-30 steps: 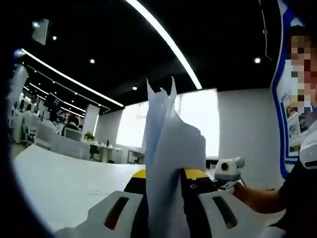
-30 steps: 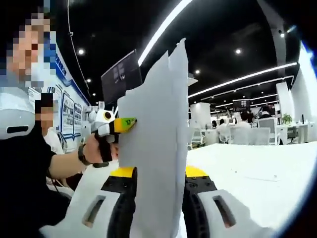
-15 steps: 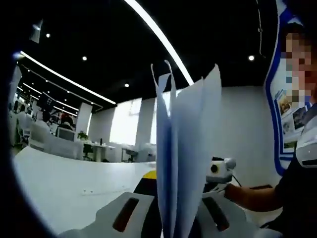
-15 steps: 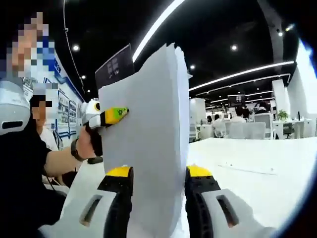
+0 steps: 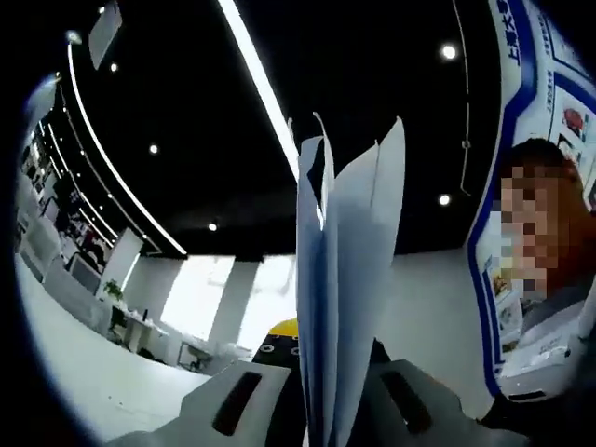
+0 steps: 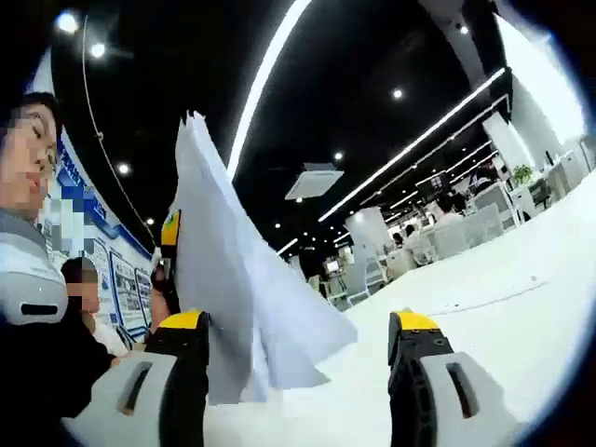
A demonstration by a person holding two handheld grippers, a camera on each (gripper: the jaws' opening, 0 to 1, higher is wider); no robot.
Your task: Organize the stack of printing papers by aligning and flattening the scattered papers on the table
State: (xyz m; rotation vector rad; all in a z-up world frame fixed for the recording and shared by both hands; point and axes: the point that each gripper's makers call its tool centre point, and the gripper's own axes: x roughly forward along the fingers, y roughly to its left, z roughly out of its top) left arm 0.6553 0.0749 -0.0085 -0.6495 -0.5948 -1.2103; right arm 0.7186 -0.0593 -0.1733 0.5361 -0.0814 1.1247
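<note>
Since a moment ago, the right gripper (image 6: 298, 358) has spread wide and let go of the papers (image 6: 228, 279); the left gripper (image 5: 321, 396) pinches them upright above the surface (image 6: 503, 307), edges uneven. Aligning and flattening seem unfinished.
</note>
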